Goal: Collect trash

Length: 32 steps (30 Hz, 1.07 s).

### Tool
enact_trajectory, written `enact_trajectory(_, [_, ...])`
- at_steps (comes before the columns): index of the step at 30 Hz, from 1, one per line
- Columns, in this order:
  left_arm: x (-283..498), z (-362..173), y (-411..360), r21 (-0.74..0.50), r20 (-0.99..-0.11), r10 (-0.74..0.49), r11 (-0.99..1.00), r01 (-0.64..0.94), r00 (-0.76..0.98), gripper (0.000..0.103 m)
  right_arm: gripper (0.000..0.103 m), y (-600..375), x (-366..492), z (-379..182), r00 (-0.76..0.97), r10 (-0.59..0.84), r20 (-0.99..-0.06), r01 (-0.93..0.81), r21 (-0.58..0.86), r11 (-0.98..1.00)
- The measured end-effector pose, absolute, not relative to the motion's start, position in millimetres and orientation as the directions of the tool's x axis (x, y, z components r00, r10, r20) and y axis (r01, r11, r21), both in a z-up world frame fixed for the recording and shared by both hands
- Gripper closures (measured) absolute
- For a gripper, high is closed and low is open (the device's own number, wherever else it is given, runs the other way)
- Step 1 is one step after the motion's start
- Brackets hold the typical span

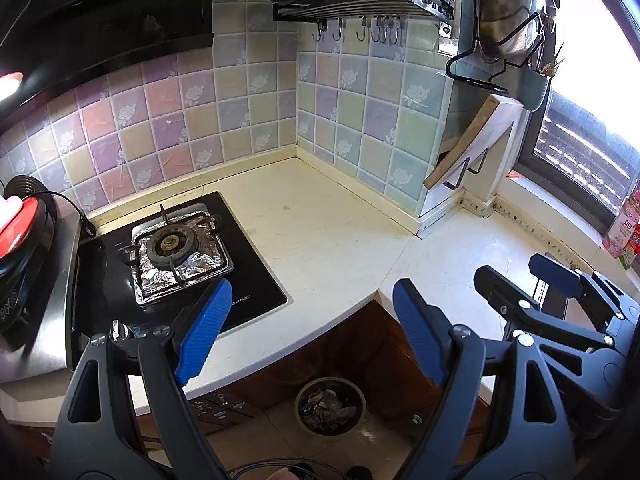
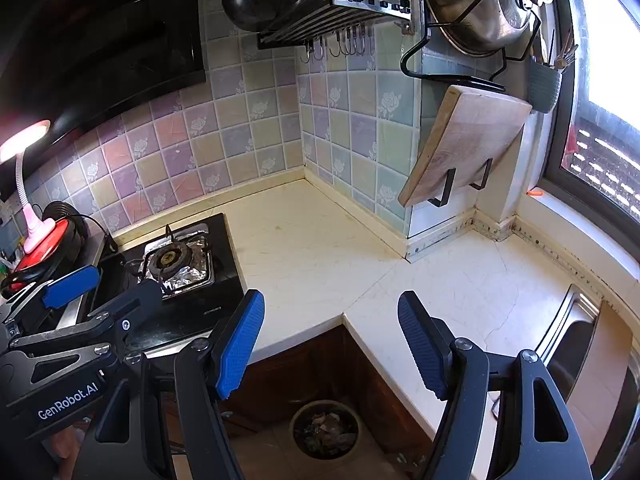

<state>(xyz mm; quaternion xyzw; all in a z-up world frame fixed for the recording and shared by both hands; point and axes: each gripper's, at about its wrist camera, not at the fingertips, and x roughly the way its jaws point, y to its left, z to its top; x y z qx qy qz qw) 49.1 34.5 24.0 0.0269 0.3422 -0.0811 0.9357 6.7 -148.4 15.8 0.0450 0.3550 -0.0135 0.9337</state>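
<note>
we hold two tongs over the counter corner. the left tongs (image 1: 308, 330) stand with jaws wide apart and nothing between the pads. the right tongs (image 2: 332, 340) stand equally wide and empty.

location of the task's thing: one round bin (image 1: 330, 405) sits on the floor, below and between the jaws of each tool, in front of the dark wood cabinet. it already holds crumpled scraps (image 2: 326, 428). on the countertop (image 1: 320, 232) ahead of the tongs we find no loose trash; small pieces may escape us, since the fisheye edges are poor.

handling judgement: the scraps look like paper or wrapper material, so we expect them to be light, soft and easily crushed, with no risk of breakage. take such a piece across its bulk, not by a thin edge, since a flat edge may slip from the ribbed pads. the bin, if it must be moved, appears rigid; take it by the rim.

count:
- tongs: two
- bins: one
- burners in view: one (image 1: 173, 246), foil-lined, ahead and left of the left tongs
- cutting boards: one (image 2: 464, 144), racked on the wall ahead and right of the right tongs
- sinks: one (image 2: 576, 336), right of the right tongs
</note>
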Motion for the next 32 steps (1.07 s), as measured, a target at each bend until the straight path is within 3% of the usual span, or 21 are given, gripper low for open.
enact_trajectory(32, [62,19,54,0.016,-0.657,-0.131,0.982,0.188,0.743,0.022,0.033,-150,8,11,0.743,0.007,-0.670,0.058,0.075,0.995])
